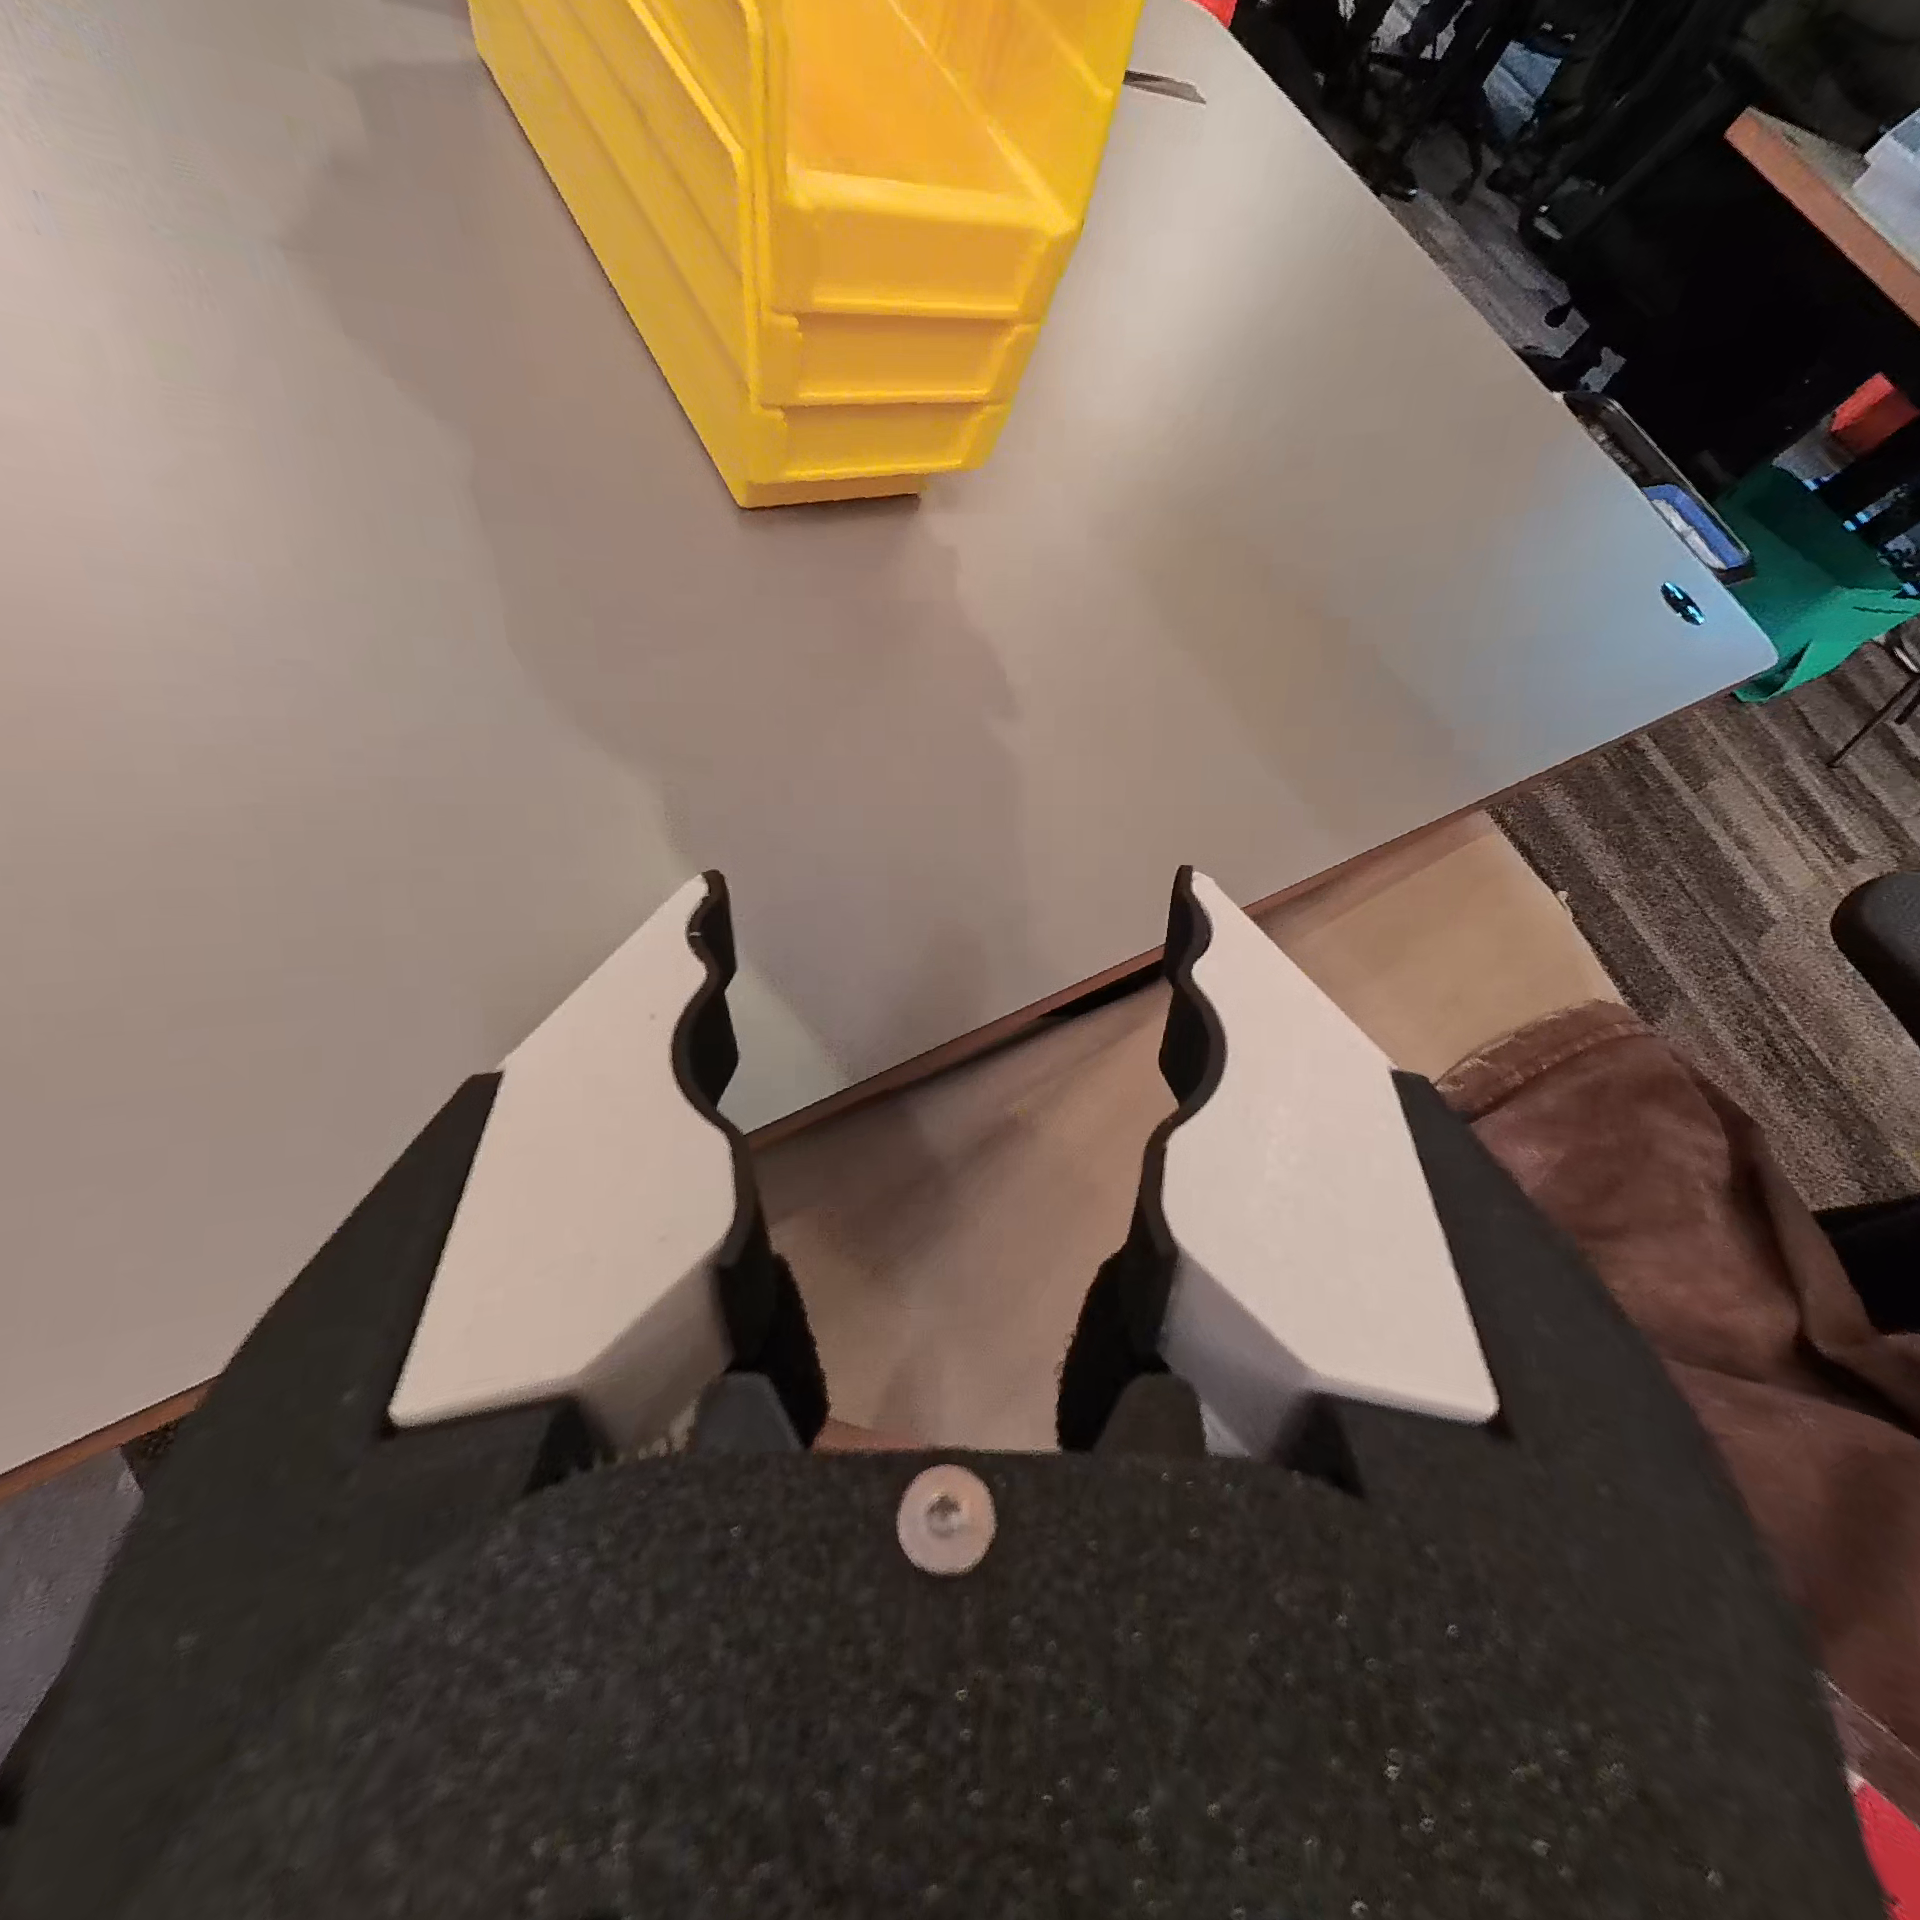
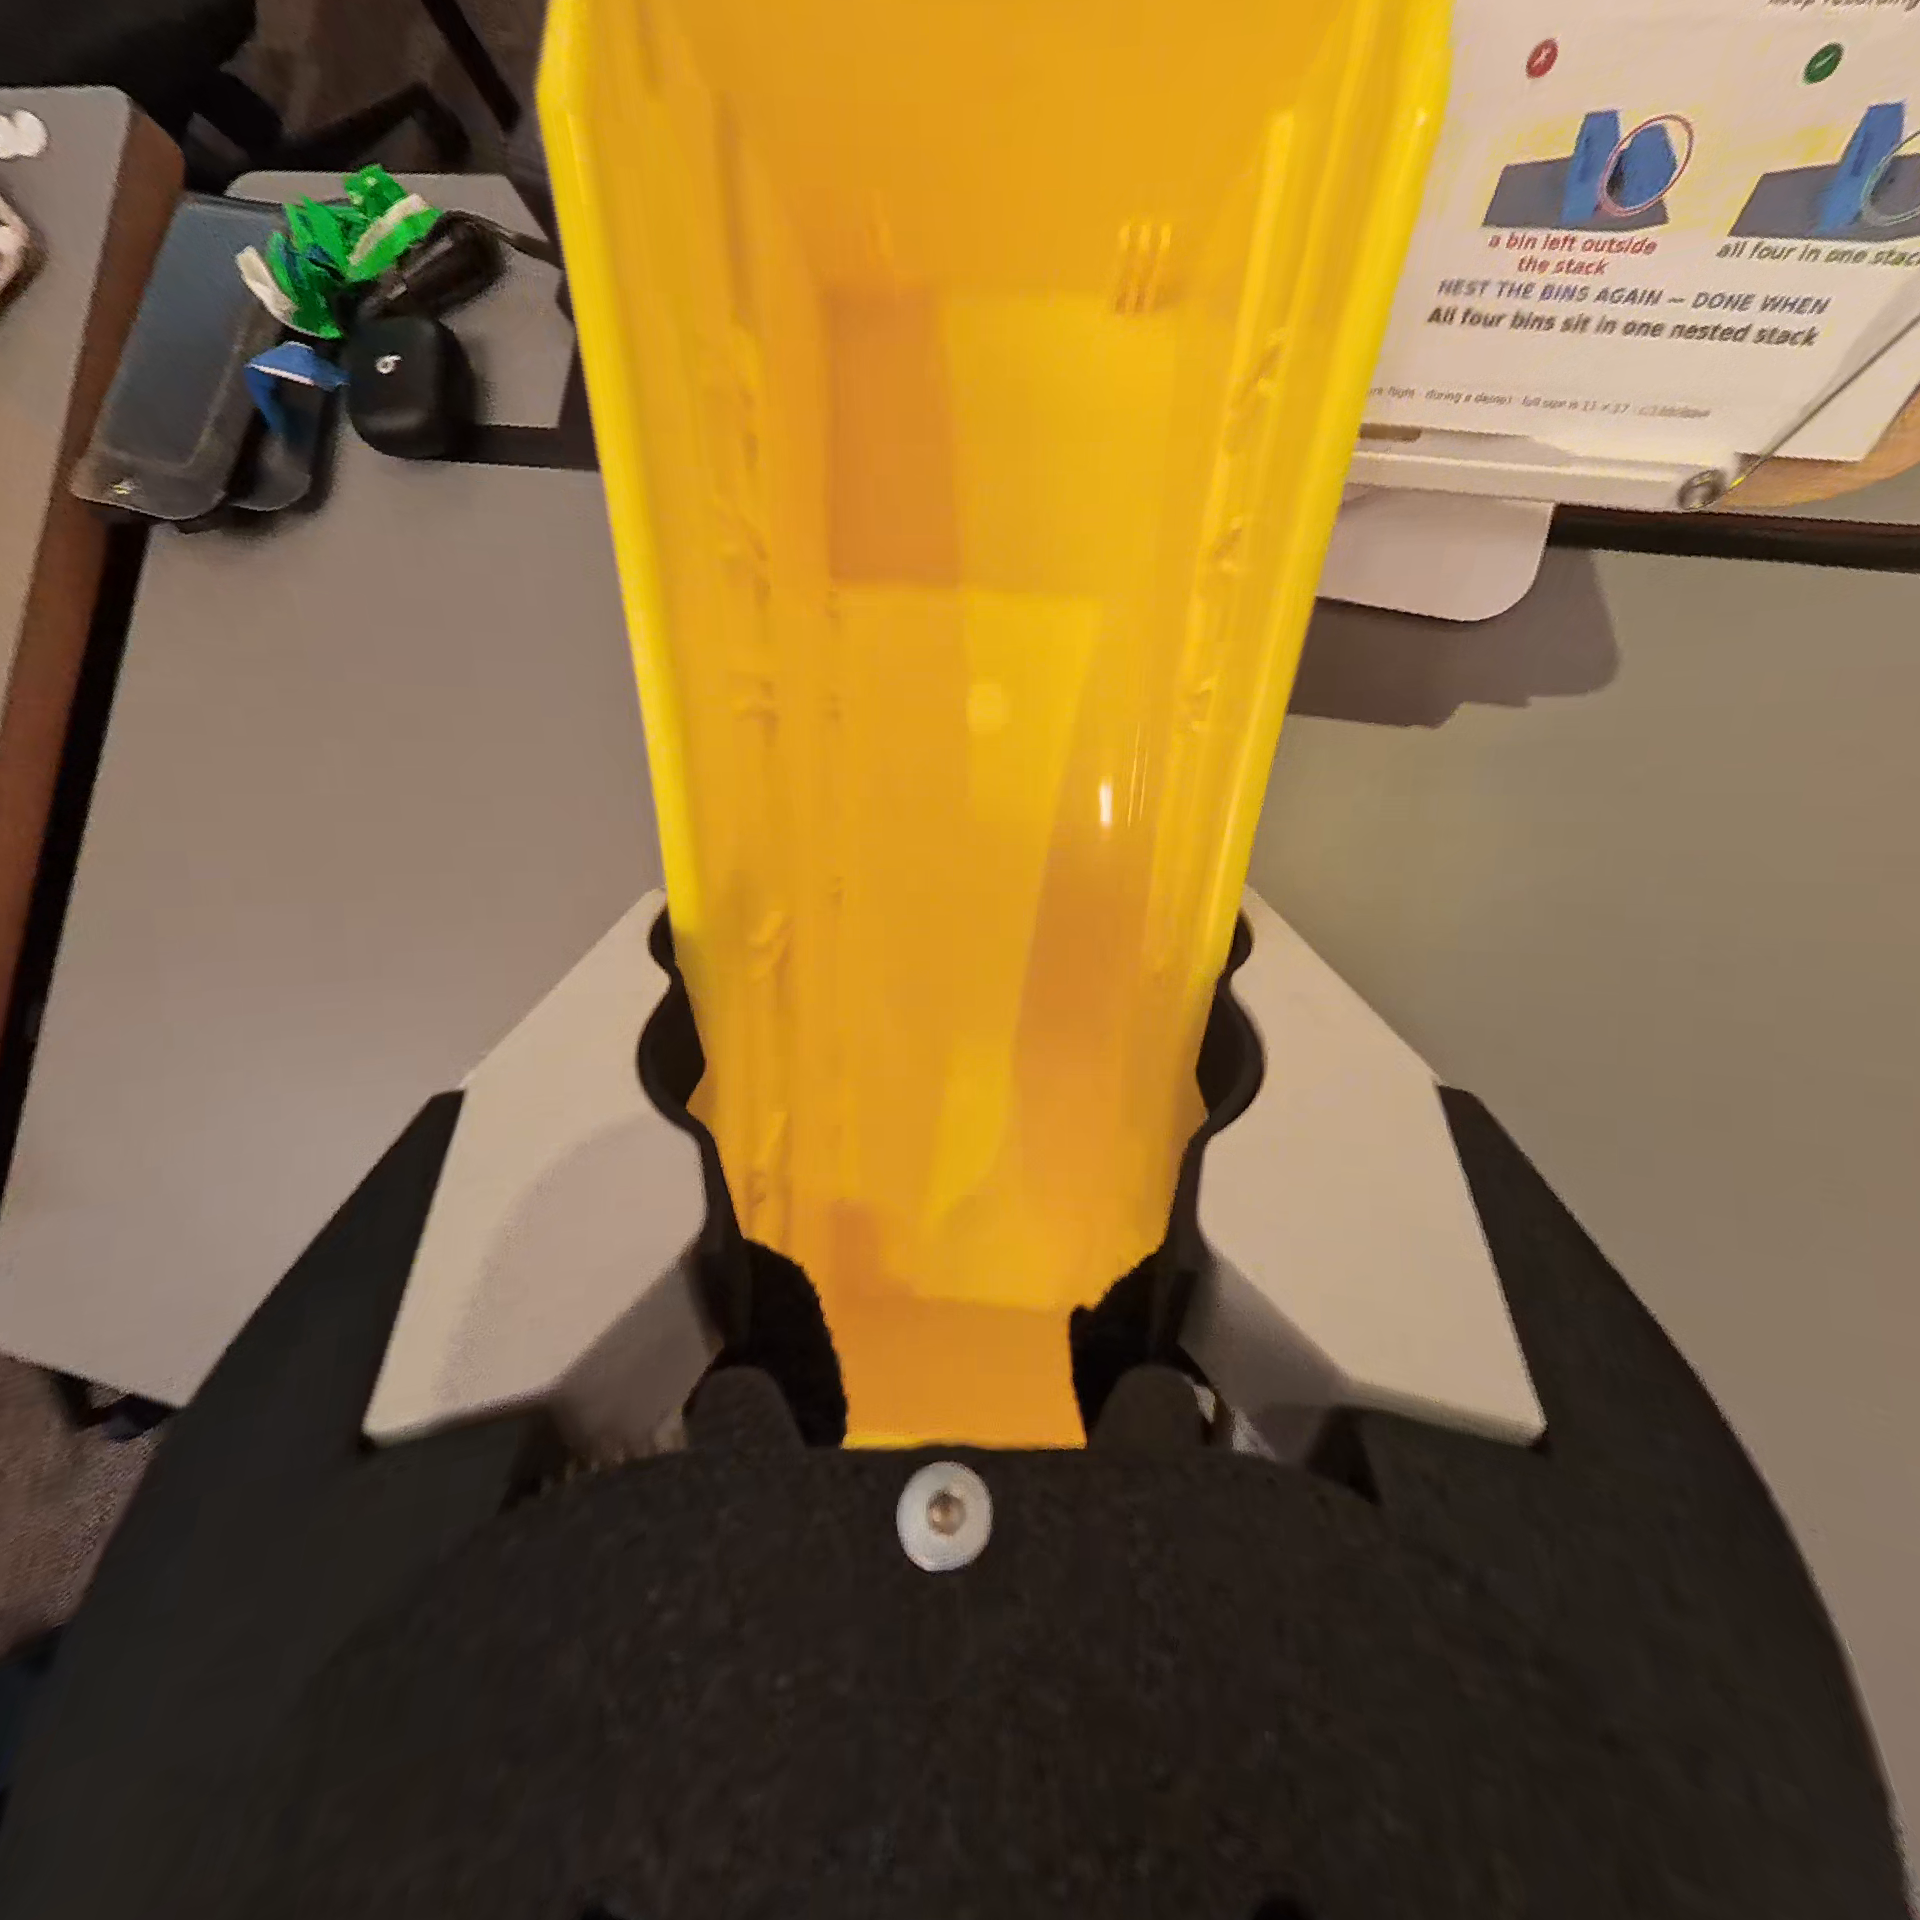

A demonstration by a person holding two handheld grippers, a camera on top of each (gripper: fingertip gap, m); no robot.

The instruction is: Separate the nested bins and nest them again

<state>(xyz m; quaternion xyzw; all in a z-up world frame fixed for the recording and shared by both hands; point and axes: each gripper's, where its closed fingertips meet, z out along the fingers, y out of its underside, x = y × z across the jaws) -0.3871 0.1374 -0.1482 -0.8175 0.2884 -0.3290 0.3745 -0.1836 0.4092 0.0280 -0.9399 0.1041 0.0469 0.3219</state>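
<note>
A stack of nested yellow bins [image 1: 831,312] stands on the grey table [image 1: 312,675] at the far middle of the left wrist view; its far end is cut off by the frame. My left gripper [image 1: 951,904] is open and empty over the table's near edge, well short of the stack. In the right wrist view, my right gripper [image 2: 951,935] is shut on a yellow bin [image 2: 987,468], one finger on each long side wall, looking along its open inside. I cannot tell whether this bin sits in the stack or apart from it.
A printed instruction sheet on a stand [image 2: 1662,291] is behind the held bin on the right. A dark flat case, green and blue tape scraps and a small black case [image 2: 312,322] lie at the far left. The table's right edge [image 1: 1558,748] drops to carpet, with brown cloth [image 1: 1621,1247] below.
</note>
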